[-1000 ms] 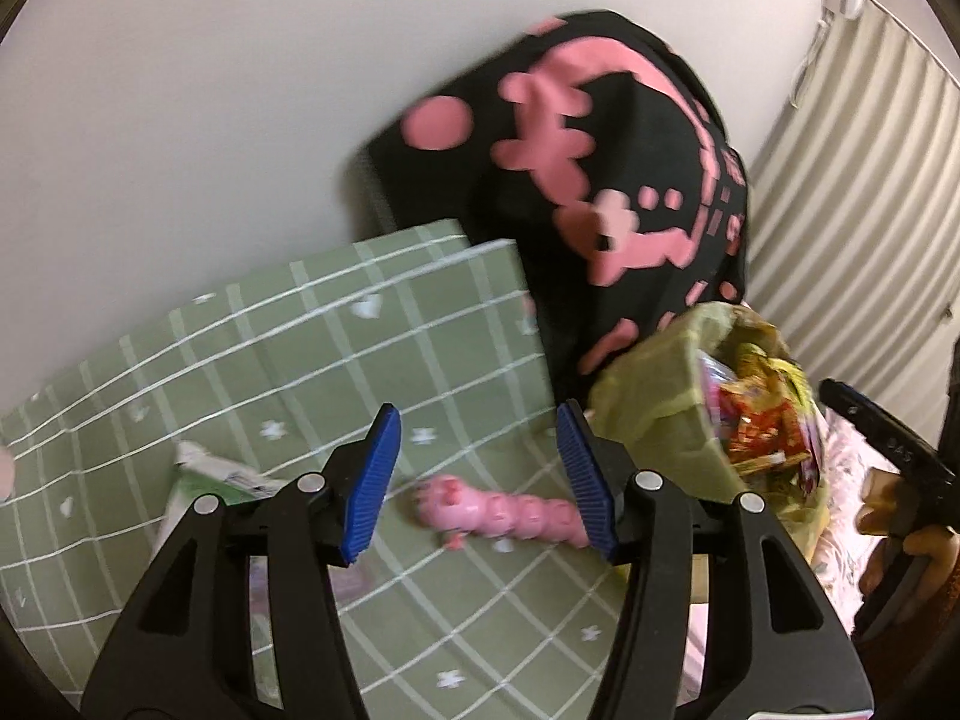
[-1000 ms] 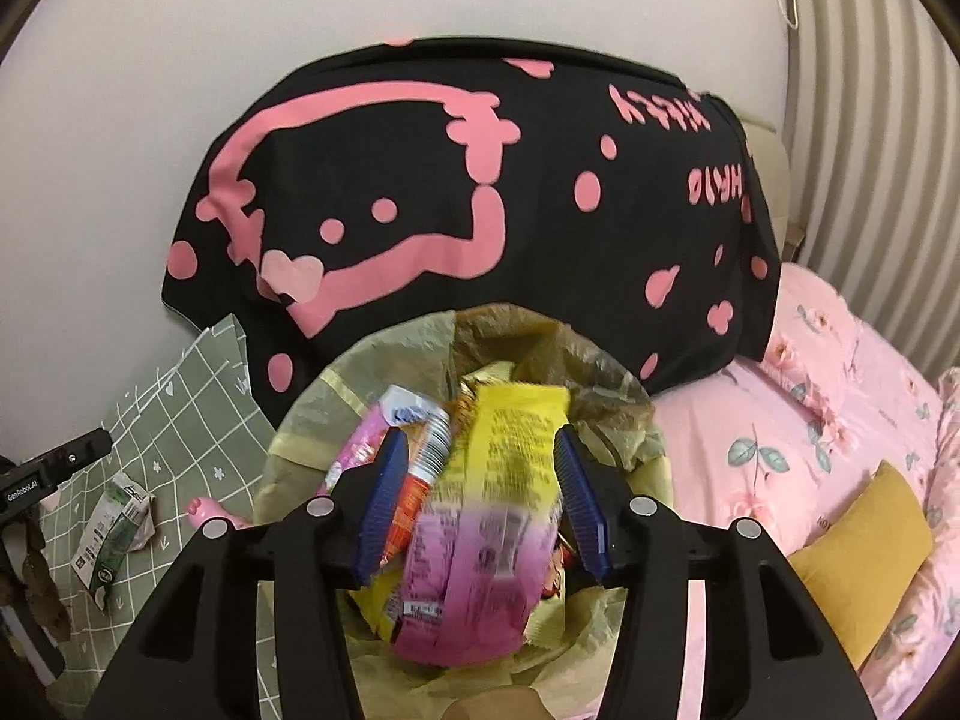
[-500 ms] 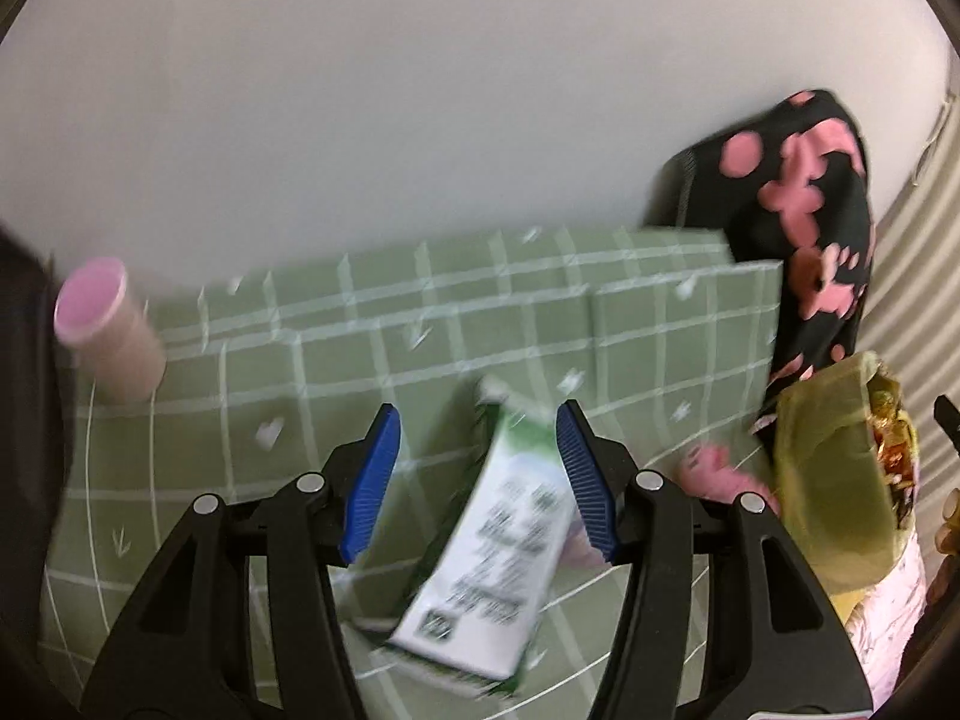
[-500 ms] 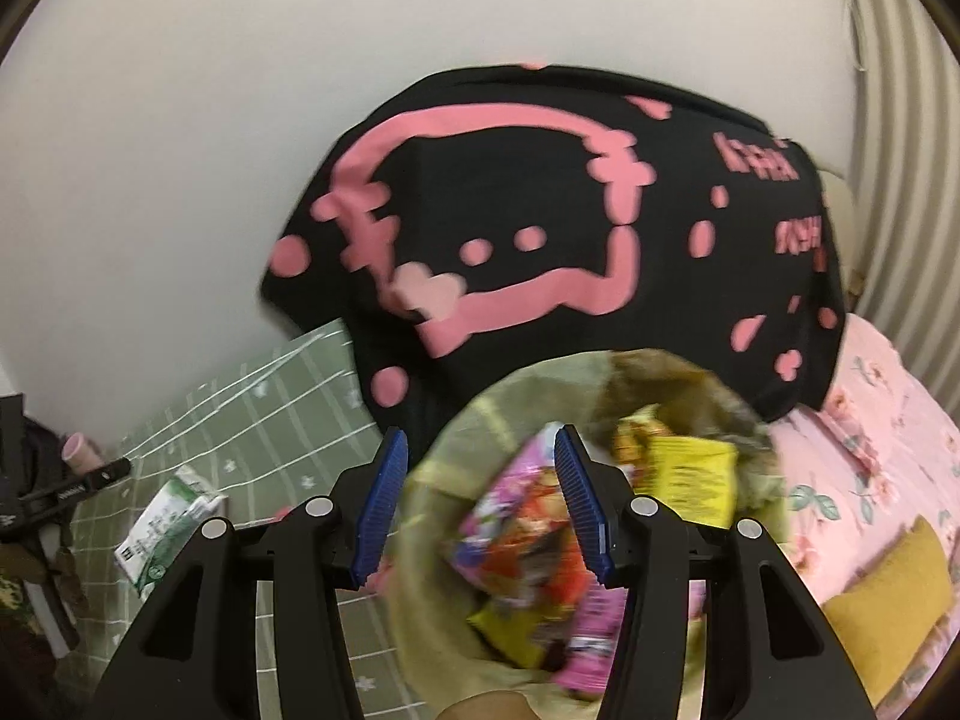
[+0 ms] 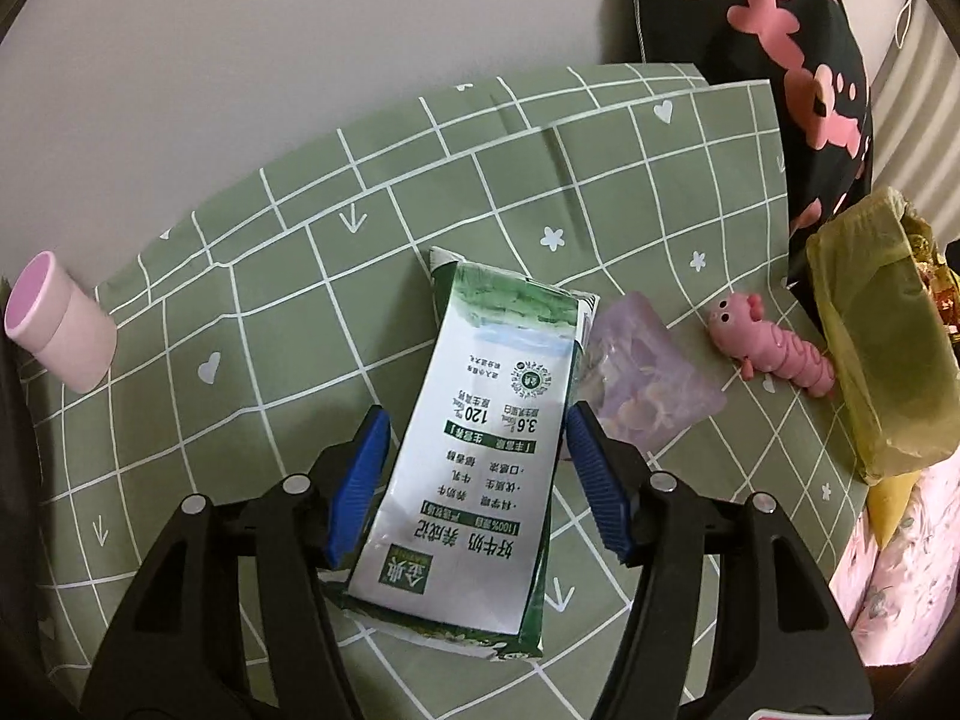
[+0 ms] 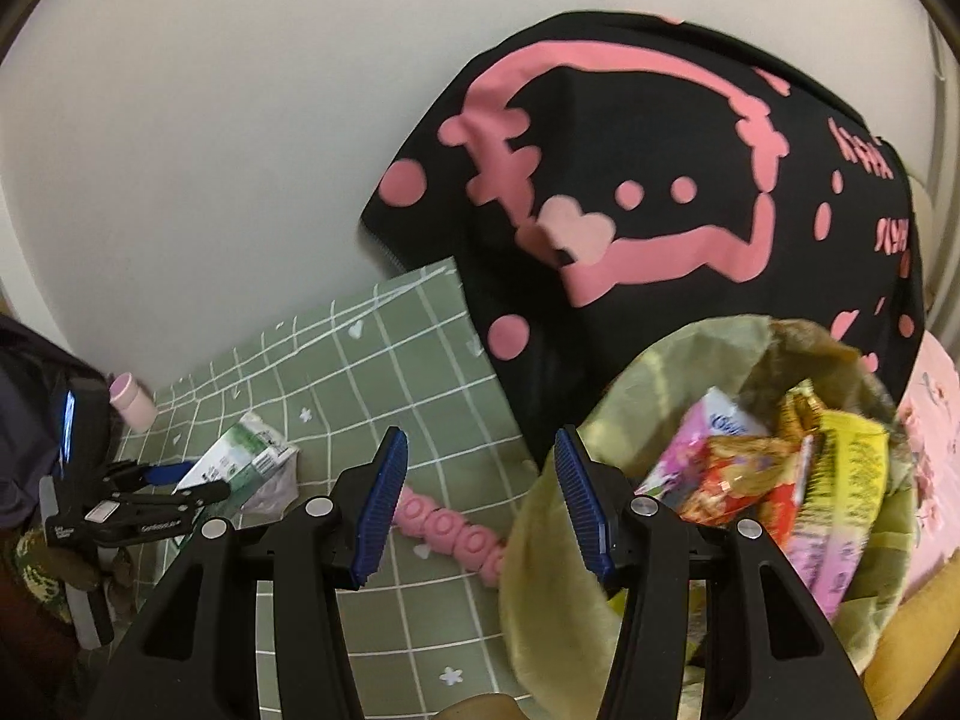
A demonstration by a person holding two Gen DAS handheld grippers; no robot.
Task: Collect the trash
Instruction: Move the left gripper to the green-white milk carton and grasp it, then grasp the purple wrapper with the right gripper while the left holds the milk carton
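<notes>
The left gripper (image 5: 477, 474) stands wide open, its blue pads either side of a flattened green-and-white milk carton (image 5: 474, 420) lying on the green checked cloth (image 5: 300, 276); neither pad visibly presses the carton, so it holds nothing yet. Just to the right of the carton, partly tucked under its edge, lies a small clear purple packet (image 5: 648, 378). Further right of the carton is a pink caterpillar toy (image 5: 774, 348), and beyond that the yellow-green trash bag (image 5: 870, 348). Far left of the carton sits a pink cylindrical container (image 5: 60, 324).

The right gripper (image 6: 477, 504) is also open and empty, hovering beside the trash bag's rim (image 6: 540, 540); wrappers already fill the bag.

Risks, as I judge them: the carton is flat and wide, so closing across its breadth may buckle it or let it slip out, and the pad nearest the packet could catch that too. The soft cloth may bunch up into the pinch.

Readable on the carton, upside down in the left wrist view: "120", "3.6", a round seal, and Chinese characters including "好牛奶".
</notes>
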